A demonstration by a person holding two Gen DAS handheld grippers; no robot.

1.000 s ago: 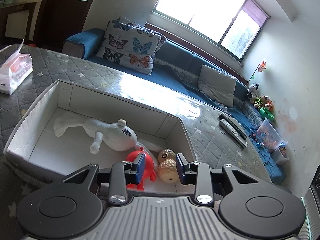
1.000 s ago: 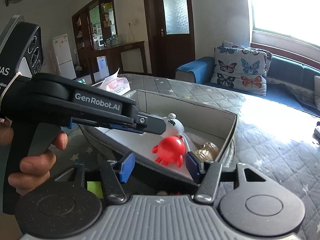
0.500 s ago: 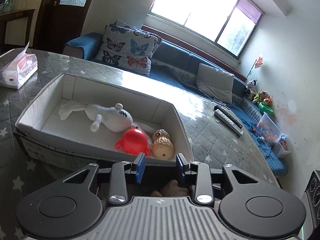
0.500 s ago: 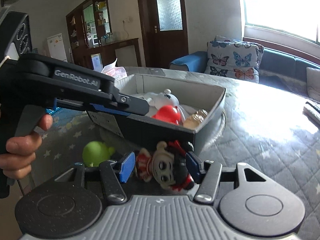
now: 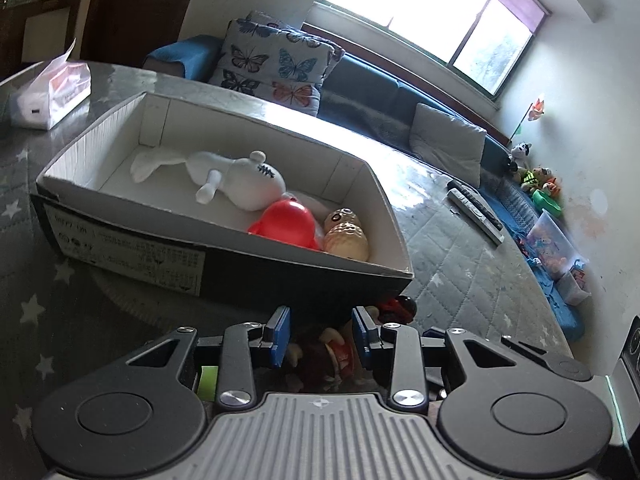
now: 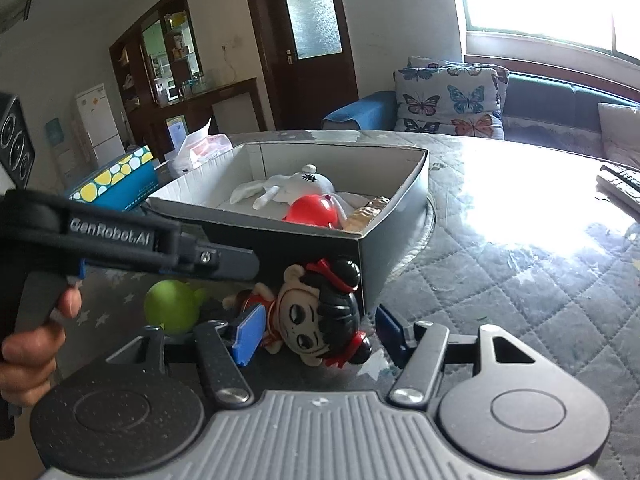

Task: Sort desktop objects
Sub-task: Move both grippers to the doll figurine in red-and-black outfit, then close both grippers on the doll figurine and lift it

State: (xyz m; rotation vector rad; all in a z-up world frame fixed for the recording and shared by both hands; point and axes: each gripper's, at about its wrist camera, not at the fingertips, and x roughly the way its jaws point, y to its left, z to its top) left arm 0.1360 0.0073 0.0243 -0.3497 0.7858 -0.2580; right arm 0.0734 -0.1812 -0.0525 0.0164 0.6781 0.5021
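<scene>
A cardboard box (image 5: 120, 236) (image 6: 400, 216) on the quilted table holds a white plush (image 5: 236, 178), a red toy (image 5: 286, 222) and a tan peanut toy (image 5: 346, 236). A doll with black hair and red bows (image 6: 320, 320) lies on the table against the box's near corner, and it shows dimly in the left wrist view (image 5: 324, 354). A green ball toy (image 6: 172, 306) lies left of it. My left gripper (image 5: 322, 338) is open above the doll. My right gripper (image 6: 316, 330) is open with the doll's head between its fingers.
A tissue pack (image 5: 52, 92) lies at the table's far left and a dotted blue box (image 6: 112, 182) stands behind the cardboard box. Remote controls (image 5: 474, 210) lie at the right. A sofa with cushions (image 5: 276, 64) runs behind the table.
Both grippers have pulled back from over the box and dropped lower. The doll and green ball have come into view; the doll's head now sits between the right fingers.
</scene>
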